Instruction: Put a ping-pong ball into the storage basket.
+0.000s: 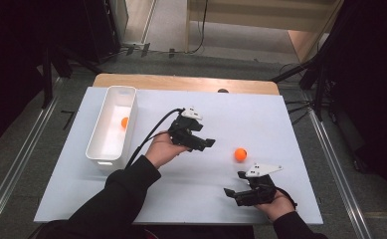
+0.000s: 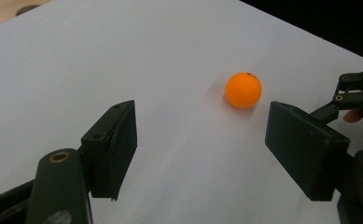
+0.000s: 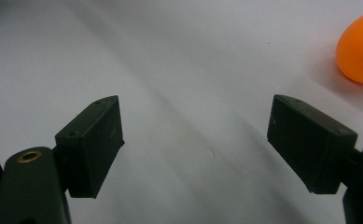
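- Resting low at the near edge of the white table [image 1: 191, 199], the right gripper [image 1: 232, 191] lies in the person's hand with its jaws spread wide and nothing between them; the right gripper view has bare tabletop in the gap. It looks parked there to leave the middle free for the other hand.
- Farther in, the loose orange ball [image 1: 240, 154] sits alone on the bare table, just beyond the right gripper and apart from it.
- Left of the ball, the left gripper [image 1: 207, 144] points toward it, jaws apart and holding nothing. In the left gripper view the ball [image 2: 243, 90] lies ahead of the jaws, toward the right one, so the gap seems set to take it.
- Farthest, at the table's left side, the white bin [image 1: 112, 124] already holds a second orange ball [image 1: 125, 122], which suggests where the loose one belongs.
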A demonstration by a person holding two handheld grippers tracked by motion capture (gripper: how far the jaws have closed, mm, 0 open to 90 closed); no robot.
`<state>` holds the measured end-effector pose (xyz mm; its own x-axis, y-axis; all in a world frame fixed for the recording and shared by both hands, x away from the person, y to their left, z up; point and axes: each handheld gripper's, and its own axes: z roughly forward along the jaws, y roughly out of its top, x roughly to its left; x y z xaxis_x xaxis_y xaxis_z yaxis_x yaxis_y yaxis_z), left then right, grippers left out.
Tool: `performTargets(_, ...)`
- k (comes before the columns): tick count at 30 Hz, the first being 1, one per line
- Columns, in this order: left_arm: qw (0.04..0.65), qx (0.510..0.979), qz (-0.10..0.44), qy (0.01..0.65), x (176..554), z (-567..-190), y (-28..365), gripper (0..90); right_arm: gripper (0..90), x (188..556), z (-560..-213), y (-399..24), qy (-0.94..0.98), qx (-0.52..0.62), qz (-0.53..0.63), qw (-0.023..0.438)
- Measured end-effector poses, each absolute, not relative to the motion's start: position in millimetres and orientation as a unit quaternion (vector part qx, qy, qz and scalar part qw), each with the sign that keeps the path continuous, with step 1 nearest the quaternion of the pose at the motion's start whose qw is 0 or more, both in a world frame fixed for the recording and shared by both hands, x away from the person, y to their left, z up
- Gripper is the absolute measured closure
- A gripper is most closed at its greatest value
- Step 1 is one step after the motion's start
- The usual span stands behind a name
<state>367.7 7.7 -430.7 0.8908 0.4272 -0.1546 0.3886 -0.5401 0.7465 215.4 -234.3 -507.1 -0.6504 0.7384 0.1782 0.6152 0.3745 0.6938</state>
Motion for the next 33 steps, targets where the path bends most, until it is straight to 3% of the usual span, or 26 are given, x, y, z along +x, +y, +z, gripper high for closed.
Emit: performTargets(33, 0.415, 0.881, -0.004, 0.226, 381, -443, -50, 25.7, 16.8, 214, -506, -236, 0.826, 0.406, 0.382, 0.085)
